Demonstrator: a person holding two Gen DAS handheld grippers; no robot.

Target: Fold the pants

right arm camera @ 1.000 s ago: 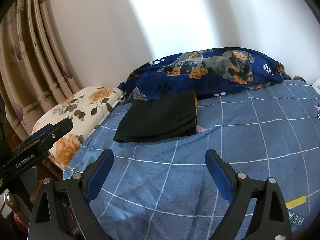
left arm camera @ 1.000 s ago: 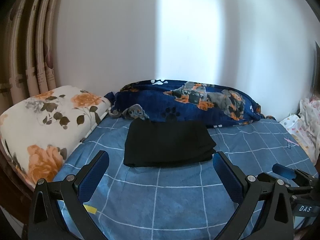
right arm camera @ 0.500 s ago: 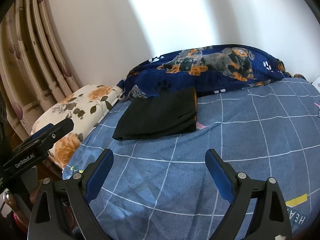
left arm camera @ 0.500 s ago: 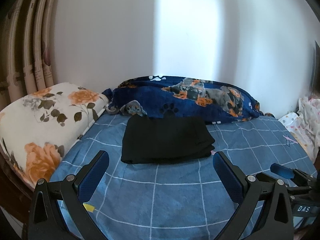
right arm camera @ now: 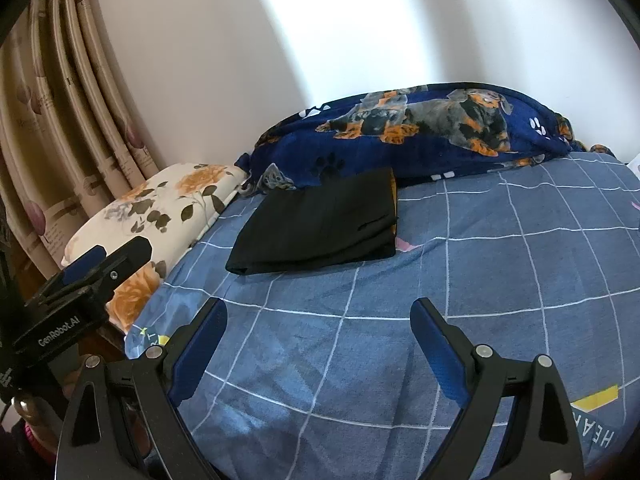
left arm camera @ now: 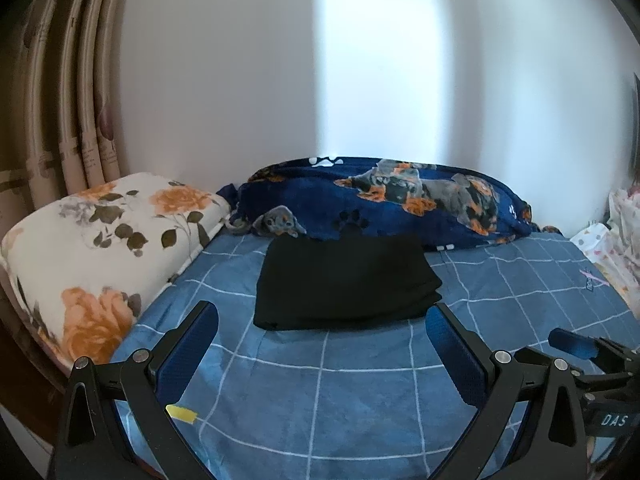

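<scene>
Black pants (left arm camera: 344,280) lie folded in a neat flat rectangle on the blue checked bed sheet (left arm camera: 320,392), close to the far blanket; they also show in the right wrist view (right arm camera: 320,224). My left gripper (left arm camera: 320,344) is open and empty, held above the sheet just short of the pants' near edge. My right gripper (right arm camera: 318,340) is open and empty, further back from the pants. The left gripper's body (right arm camera: 80,296) shows at the left of the right wrist view.
A dark blue dog-print blanket (left arm camera: 384,200) lies bunched along the white wall behind the pants. A floral pillow (left arm camera: 104,248) sits at the left by the curtains (left arm camera: 60,100). Pale patterned cloth (left arm camera: 616,248) lies at the right edge.
Both grippers have drawn back slightly and tilted up, so the pants sit a little farther off. The pants have not moved. Both grippers stay open.
</scene>
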